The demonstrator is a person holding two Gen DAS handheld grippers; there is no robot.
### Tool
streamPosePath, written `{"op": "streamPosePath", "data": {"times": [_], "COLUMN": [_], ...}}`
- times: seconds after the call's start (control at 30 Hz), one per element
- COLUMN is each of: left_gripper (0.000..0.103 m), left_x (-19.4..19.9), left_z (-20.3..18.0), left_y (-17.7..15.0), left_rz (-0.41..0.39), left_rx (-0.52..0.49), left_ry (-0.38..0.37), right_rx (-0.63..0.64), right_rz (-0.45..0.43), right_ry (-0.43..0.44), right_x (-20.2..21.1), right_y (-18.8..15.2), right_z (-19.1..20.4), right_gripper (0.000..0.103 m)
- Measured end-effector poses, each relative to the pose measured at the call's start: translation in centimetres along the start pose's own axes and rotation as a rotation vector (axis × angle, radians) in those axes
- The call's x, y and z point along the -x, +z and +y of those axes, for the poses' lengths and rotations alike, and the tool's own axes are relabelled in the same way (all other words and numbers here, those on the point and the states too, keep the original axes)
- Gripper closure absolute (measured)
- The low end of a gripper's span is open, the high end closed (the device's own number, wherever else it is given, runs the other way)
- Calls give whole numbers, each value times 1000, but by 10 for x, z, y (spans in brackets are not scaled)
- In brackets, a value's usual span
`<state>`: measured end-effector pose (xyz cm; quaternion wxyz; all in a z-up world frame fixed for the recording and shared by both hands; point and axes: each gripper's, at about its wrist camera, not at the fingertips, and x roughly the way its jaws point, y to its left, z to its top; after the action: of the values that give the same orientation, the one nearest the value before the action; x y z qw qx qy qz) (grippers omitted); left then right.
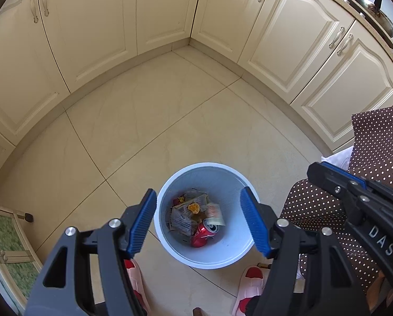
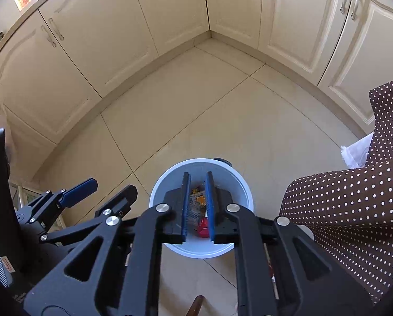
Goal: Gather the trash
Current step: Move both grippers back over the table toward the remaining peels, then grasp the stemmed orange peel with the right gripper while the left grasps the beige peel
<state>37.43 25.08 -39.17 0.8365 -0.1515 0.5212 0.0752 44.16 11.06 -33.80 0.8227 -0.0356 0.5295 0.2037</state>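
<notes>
Grippers hover over your pale bin of trash: left gripper wide and empty, right gripper narrowly parted, empty, apparently after dropping.

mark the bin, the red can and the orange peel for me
bin (image 1: 230, 256): left wrist view, bare inner wall near the front rim.
red can (image 1: 200, 235): left wrist view, crushed side.
orange peel (image 1: 193, 207): left wrist view, its middle, atop the paper.

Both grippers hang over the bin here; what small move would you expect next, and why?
Probably lift both grippers away from the white bin. The left gripper is wide open and empty, the right gripper has a narrow empty gap, and the red can and papers already lie inside. No other trash shows on the floor.
</notes>
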Motion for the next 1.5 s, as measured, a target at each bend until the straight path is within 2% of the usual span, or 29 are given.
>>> {"op": "streamPosePath", "data": {"times": [0.17,0.33,0.4,0.53,0.8,0.97,1.03,1.1,1.23,1.33,1.5], "left_gripper": [38,38,38,37,35,35,35,35,35,35,36], "left_x": [15,53,74,125,204,231,235,234,221,206,184], "left_z": [-3,-22,-37,-82,-208,-309,-353,-384,-453,-491,-531], "left_y": [0,2,3,5,-8,-19,-23,-24,-28,-32,-31], "left_rz": [-25,-89,-127,-203,-303,-309,-282,-268,-187,-155,-105], "left_rx": [2,-5,-26,-97,-300,-468,-530,-567,-648,-690,-718], "left_ry": [-13,-47,-56,-95,-195,-270,-313,-324,-356,-343,-344], "right_rx": [-2,8,17,7,-28,-101,-139,-185,-256,-307,-376], "right_rz": [-22,-89,-127,-218,-421,-495,-512,-520,-514,-493,-461], "right_ry": [-6,-12,-25,-47,-158,-237,-278,-309,-368,-388,-385], "right_x": [17,64,89,149,284,343,361,376,390,392,385], "right_y": [-1,-3,-4,-8,-42,-70,-80,-89,-99,-105,-107], "right_z": [-8,-16,-21,-41,-110,-174,-206,-239,-298,-337,-382], "right_gripper": [88,85,77,60,53,50,50,49,49,48,48]}}
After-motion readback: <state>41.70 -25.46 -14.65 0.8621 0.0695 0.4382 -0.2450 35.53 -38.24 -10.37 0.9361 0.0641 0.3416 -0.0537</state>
